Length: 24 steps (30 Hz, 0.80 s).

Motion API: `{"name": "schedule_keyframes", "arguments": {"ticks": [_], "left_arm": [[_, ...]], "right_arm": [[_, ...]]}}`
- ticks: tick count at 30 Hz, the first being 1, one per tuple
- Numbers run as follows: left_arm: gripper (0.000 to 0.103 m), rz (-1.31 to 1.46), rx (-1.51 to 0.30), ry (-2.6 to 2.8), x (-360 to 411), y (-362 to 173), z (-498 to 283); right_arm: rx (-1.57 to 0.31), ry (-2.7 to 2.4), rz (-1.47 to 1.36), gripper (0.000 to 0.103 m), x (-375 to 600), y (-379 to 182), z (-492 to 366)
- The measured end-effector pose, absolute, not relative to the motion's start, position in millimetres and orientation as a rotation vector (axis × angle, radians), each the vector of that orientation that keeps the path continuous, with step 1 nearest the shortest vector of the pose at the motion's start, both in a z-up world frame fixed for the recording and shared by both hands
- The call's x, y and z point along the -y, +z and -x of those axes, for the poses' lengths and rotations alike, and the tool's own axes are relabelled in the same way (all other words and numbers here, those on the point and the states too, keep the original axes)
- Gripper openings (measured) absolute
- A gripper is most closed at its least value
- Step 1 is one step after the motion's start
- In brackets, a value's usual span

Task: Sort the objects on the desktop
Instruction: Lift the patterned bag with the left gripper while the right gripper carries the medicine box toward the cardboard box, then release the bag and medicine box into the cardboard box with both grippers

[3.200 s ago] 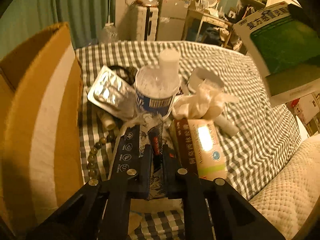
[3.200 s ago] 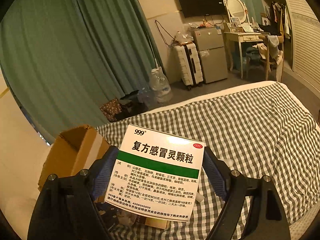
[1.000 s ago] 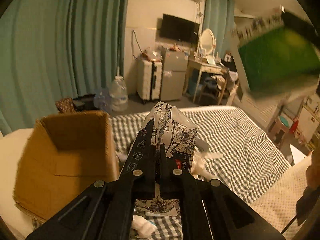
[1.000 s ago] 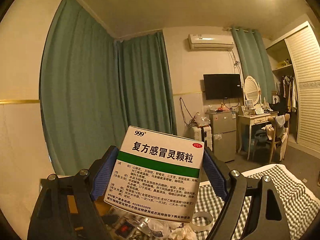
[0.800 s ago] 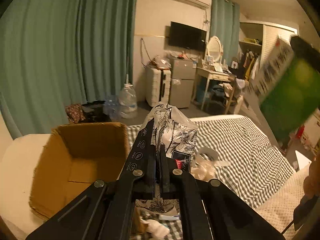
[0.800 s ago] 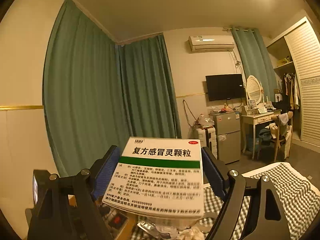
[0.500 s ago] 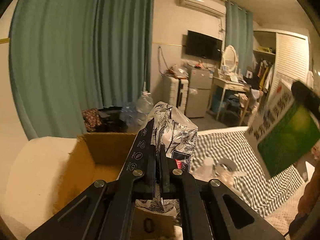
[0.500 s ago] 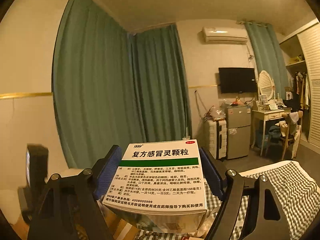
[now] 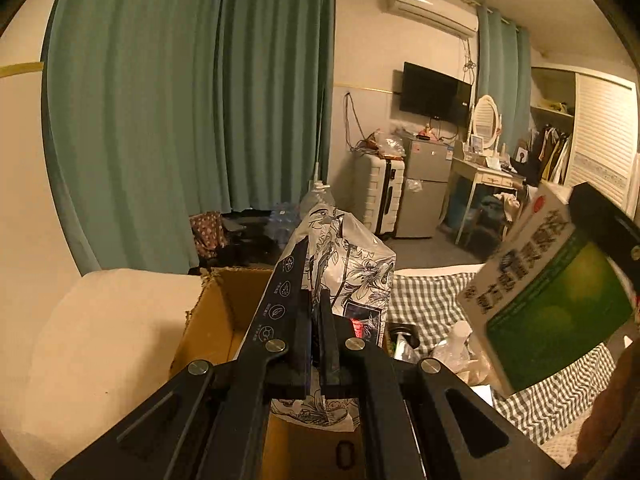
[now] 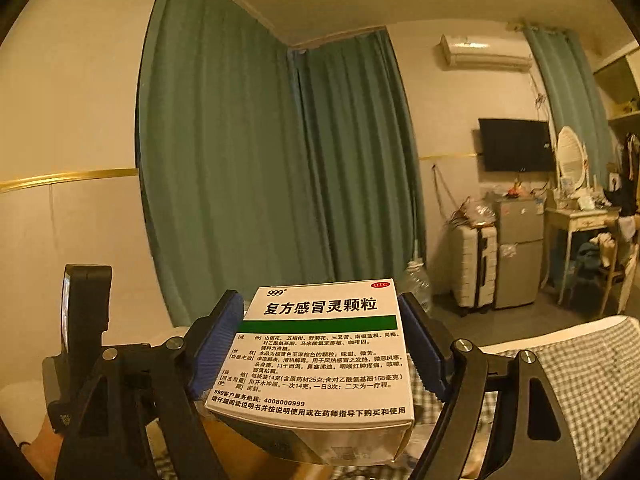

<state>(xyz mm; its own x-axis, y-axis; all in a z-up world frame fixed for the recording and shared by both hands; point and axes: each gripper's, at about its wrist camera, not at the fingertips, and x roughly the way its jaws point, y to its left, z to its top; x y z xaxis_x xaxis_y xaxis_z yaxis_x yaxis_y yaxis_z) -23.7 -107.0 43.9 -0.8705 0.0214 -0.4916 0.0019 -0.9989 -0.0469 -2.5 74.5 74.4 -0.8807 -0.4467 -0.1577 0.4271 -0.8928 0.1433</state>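
Note:
My left gripper (image 9: pixel 316 300) is shut on a black-and-white floral pouch (image 9: pixel 352 256), held upright over the open cardboard box (image 9: pixel 216 320). My right gripper (image 10: pixel 320 344) is shut on a white and green medicine box (image 10: pixel 324 360), its blue pads (image 10: pixel 218 344) pressing both sides. The printed face is tipped up toward the camera. In the left wrist view the medicine box (image 9: pixel 548 304) hangs at the right, above the checked cloth (image 9: pixel 424 292), with one black finger (image 9: pixel 600 220) behind it. Brown cardboard (image 10: pixel 224 440) shows below the medicine box.
A clear bottle and crumpled wrappers (image 9: pixel 452 344) lie on the checked cloth beside the carton. A cream cushion (image 9: pixel 100 340) lies left of the carton. The black body of the other hand-held tool (image 10: pixel 84 320) stands at the left of the right wrist view. Curtains, a suitcase and a fridge are far behind.
Both grippers have swung left toward the cardboard box. The pouch now hangs over the box's opening. The medicine box has come lower and nearer the left gripper, and its face has tipped flatter.

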Motion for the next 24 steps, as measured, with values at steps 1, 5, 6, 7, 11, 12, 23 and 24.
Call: {"name": "schedule_keyframes", "arguments": {"ticks": [1,5,6,7,11,12,23,24], "left_arm": [[0.002,0.8,0.073,3.034,110.1,43.3,24.1],[0.002,0.841,0.1,3.035,123.9,38.0,29.1],[0.002,0.861,0.115,3.03,127.6,35.4,31.5],[0.002,0.883,0.137,3.019,132.1,31.7,34.8],[0.002,0.988,0.211,2.991,148.5,11.1,47.9],[0.002,1.012,0.222,2.988,151.8,6.6,49.6],[0.002,1.292,0.208,2.92,163.0,-39.1,69.6],[0.002,1.306,0.213,2.914,162.8,-41.4,70.5]], "right_arm": [[0.158,-2.658,-0.273,0.078,-70.0,71.5,6.5],[0.171,-2.622,-0.324,0.078,-51.1,58.1,18.2],[0.167,-2.617,-0.333,0.078,-46.4,54.8,19.9],[0.165,-2.608,-0.345,0.078,-42.1,51.4,22.6],[0.162,-2.575,-0.397,0.078,-27.1,36.0,31.4],[0.162,-2.564,-0.409,0.078,-21.7,30.9,29.2],[0.088,-2.493,-0.634,0.078,11.9,-19.6,59.5],[0.078,-2.484,-0.652,0.078,13.9,-24.6,60.9]]}}
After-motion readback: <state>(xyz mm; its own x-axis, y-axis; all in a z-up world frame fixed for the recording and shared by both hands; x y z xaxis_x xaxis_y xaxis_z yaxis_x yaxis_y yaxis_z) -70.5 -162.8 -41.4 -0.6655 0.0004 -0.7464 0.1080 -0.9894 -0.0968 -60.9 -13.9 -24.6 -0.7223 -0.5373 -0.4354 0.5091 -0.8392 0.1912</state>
